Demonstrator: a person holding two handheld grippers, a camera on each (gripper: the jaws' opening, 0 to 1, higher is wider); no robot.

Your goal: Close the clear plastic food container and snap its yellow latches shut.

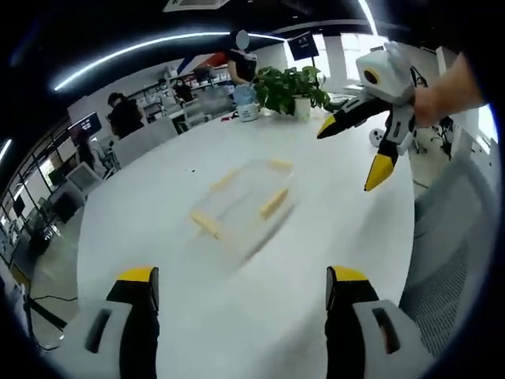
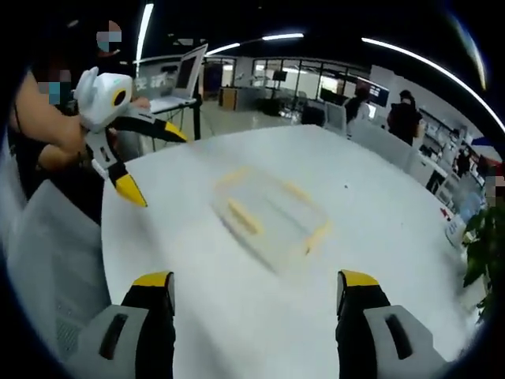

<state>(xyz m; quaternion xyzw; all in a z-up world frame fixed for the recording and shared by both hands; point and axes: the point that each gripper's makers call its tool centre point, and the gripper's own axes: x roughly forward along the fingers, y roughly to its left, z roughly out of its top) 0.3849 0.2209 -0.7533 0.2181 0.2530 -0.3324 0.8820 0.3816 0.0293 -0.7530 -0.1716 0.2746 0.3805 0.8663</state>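
A clear plastic food container (image 1: 246, 202) with yellow latches (image 1: 273, 203) lies on the white round table (image 1: 197, 316), blurred by motion. My left gripper (image 1: 241, 286) stands open a short way before it, nothing between its jaws. My right gripper (image 1: 353, 151) hangs open above the table's right side, held by a hand. In the right gripper view the container (image 2: 268, 210) sits ahead of my open right gripper (image 2: 257, 292), and the left gripper (image 2: 156, 163) hovers open at the upper left. I cannot tell whether the lid is seated or the latches are snapped.
A potted plant (image 1: 292, 88) and a blue-and-white jug (image 1: 246, 103) stand at the table's far edge. Mesh chairs (image 1: 446, 253) flank the table's edge. People stand among desks (image 1: 126, 118) in the background. Another plant (image 2: 485, 245) sits at the right.
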